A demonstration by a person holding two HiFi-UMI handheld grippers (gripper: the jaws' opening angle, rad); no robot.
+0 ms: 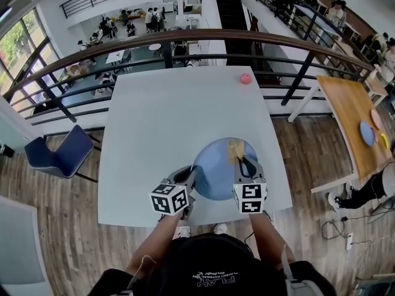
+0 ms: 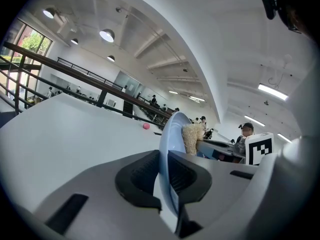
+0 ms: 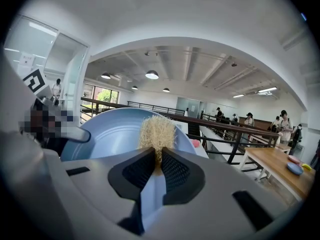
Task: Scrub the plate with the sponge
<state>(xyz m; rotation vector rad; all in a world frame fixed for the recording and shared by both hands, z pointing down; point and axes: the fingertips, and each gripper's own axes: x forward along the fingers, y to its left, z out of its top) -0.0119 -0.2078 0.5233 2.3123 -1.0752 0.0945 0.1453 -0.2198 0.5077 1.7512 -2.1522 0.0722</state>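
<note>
my left gripper [image 1: 189, 179] clamps the blue plate [image 1: 213, 177] by its rim, while my right gripper [image 1: 242, 163] pinches the sponge [image 1: 235, 148] at its face.

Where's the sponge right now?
In the head view the sponge sits just right of centre, pinched in the right gripper against the far right rim of the blue plate, which the left gripper holds by its near left edge.

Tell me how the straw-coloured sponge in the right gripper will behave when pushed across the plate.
The sponge is a loose fibrous tuft, so it probably flexes and splays rather than staying stiff. It looks airy, likely light. The right gripper pinches only its base, so the free end may bend over against the plate.
</note>
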